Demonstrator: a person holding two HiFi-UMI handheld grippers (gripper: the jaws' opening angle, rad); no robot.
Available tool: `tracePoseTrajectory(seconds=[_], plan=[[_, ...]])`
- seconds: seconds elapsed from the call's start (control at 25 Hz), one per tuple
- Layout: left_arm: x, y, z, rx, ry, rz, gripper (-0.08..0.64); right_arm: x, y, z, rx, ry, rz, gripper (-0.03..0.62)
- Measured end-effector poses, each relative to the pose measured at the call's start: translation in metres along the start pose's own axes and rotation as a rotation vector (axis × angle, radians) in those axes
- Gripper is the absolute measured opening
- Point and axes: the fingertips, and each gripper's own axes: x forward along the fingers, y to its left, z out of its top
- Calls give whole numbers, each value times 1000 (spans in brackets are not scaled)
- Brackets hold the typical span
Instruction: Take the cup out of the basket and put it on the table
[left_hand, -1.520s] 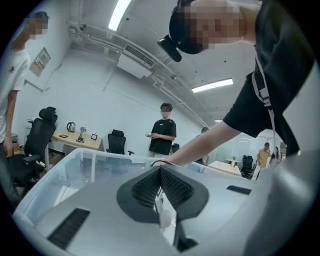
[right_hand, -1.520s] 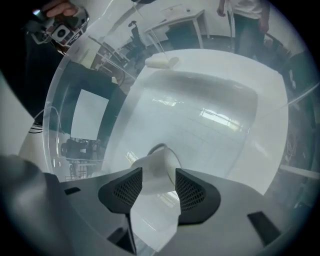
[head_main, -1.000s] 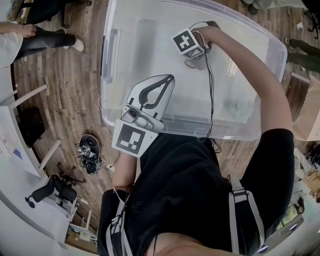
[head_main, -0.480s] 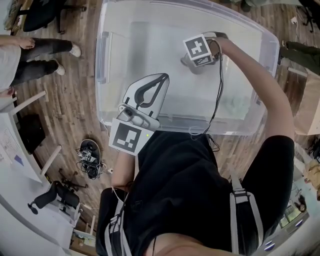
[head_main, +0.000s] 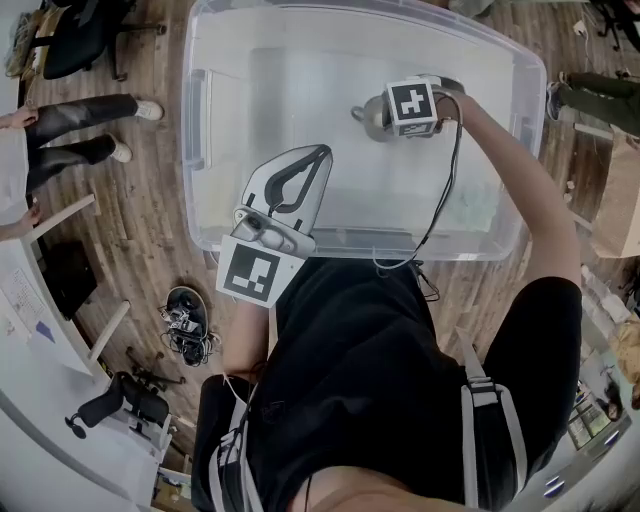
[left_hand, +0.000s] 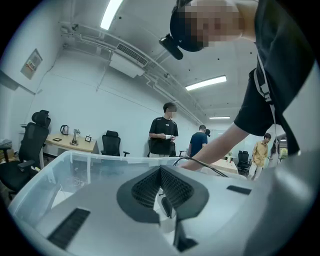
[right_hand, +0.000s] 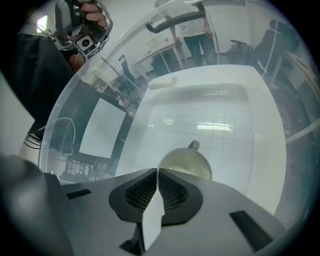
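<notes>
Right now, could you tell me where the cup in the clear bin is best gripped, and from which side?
Grip the thin rim wall opposite the handle, coming from above. The cup shows its open mouth to the right gripper, and the handle points away, so the near wall slips between the pads. The gripper's jaws have just been closing on that wall.

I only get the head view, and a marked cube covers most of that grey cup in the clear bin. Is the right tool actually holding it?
Observer: Yes. In the right gripper view, the fingers of the right gripper have just been closing and pinch the rim of the cup.
Operator: Anything in the cup?
Observer: It looks empty inside.
Operator: And the left tool?
Observer: The fingers of the left gripper are together, nothing between them.
</notes>
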Motion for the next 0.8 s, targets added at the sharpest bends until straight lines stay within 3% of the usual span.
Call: tracePoseTrajectory(seconds=[0.12, 0.28, 0.44, 0.8], plan=[[-1, -1, -3, 6, 6, 2, 18, -3, -4, -1, 52, -58, -60, 28], [-3, -1, -2, 5, 3, 9, 18, -19, 4, 14, 89, -217, -120, 28], [-4, -4, -6, 11, -3, 7, 18, -37, 12, 20, 154, -333, -234, 28], [-5, -28, 4, 38, -3, -37, 18, -113, 82, 37, 266, -636, -489, 28]])
